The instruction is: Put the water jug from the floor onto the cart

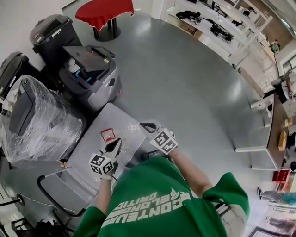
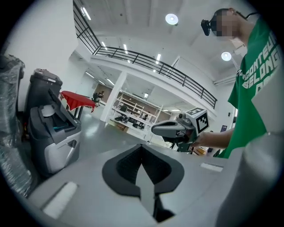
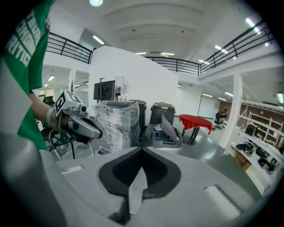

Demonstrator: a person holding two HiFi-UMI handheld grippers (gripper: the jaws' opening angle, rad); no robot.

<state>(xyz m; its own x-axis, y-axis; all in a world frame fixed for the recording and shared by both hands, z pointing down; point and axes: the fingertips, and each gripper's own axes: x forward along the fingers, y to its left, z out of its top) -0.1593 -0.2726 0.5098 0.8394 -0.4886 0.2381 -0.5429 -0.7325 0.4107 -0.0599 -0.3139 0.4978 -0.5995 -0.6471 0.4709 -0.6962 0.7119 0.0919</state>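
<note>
Grey flat-topped platform cart (image 1: 90, 155)

Wide, bare grey floor (image 1: 185, 83) lies open ahead and to the right of the cart (image 1: 85, 146). The cart's flat top is mostly free; a small red-and-white item (image 1: 107, 134) lies near its middle. The cart's black handle (image 1: 51, 196) loops at its near end. Close on the left stand a film-wrapped machine (image 1: 37, 120) and a grey machine (image 1: 92, 78) with its lid up, with bins (image 1: 53, 30) behind them. A red table (image 1: 104, 11) and shelves (image 1: 217, 23) stand far off; desks (image 1: 270, 115) line the right.
</note>
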